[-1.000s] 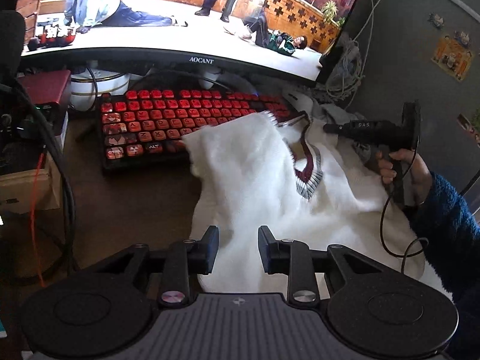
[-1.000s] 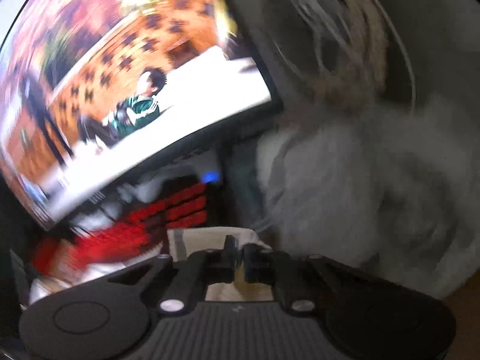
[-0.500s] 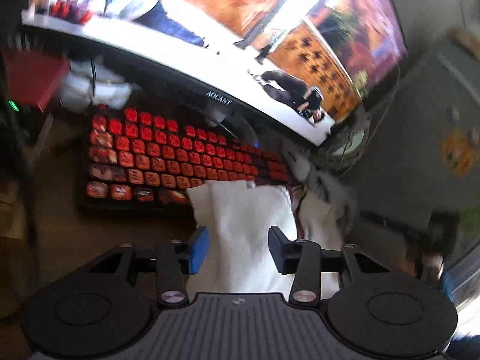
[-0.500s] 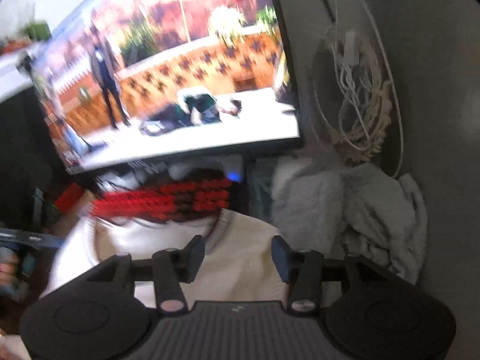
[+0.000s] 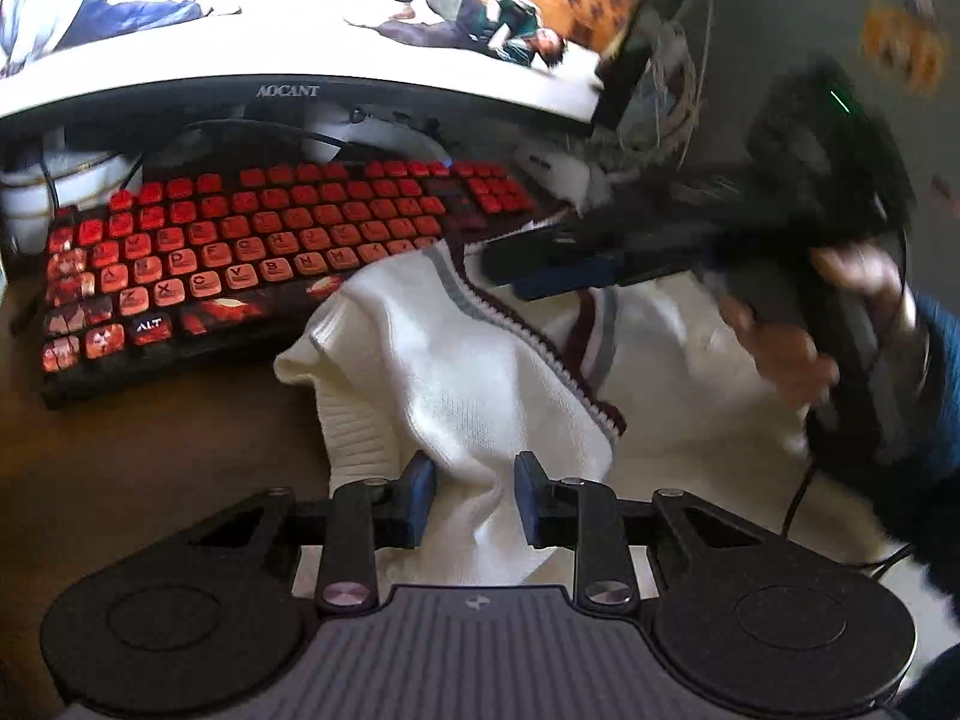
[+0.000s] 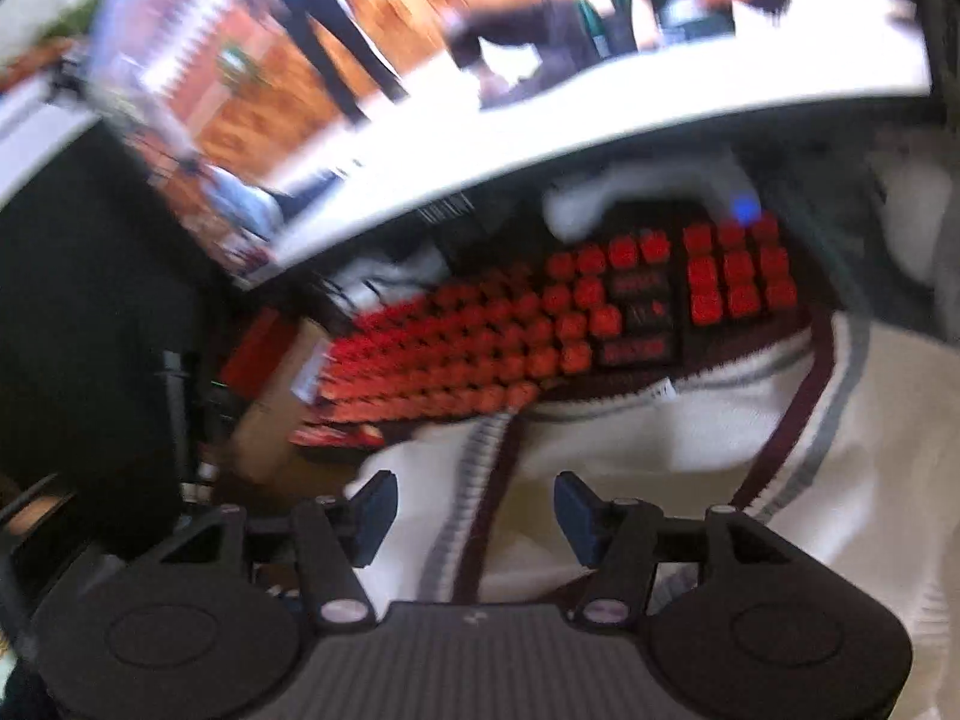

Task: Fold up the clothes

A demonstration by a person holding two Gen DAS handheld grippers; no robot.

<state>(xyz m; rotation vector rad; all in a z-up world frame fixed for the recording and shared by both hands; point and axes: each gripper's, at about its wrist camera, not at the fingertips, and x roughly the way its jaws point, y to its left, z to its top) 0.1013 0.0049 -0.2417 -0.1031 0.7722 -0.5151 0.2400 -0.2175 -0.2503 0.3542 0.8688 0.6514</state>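
**White sweater crowds the keyboard's near edge**

A red-keyed keyboard (image 5: 270, 252) fills the desk (image 5: 150, 450) from nine to twelve o'clock in the left wrist view, and the white sweater (image 5: 480, 372) lies just beside it, its upper shoulder lapping the keyboard's near right corner. Behind the keyboard stands a wide curved monitor (image 5: 288, 30) with its white stand. At two o'clock a tangle of cables (image 5: 672, 96) hangs by the monitor's edge.

The left gripper (image 5: 471, 495) has its jaws parted on either side of a raised fold of the sweater; whether the pads touch the cloth cannot be told. At three o'clock the left view alone shows the right gripper (image 5: 540, 267) from outside, blurred, over the striped V-neck collar (image 5: 576, 348), with the person's hand (image 5: 792, 324) and a dark blue sleeve (image 5: 936, 396) behind it.

The right wrist view, blurred throughout, shows its own jaws spread wide above the collar band, holding nothing. It alone shows a cardboard box (image 6: 282, 396) at nine o'clock beside the keyboard's far end.
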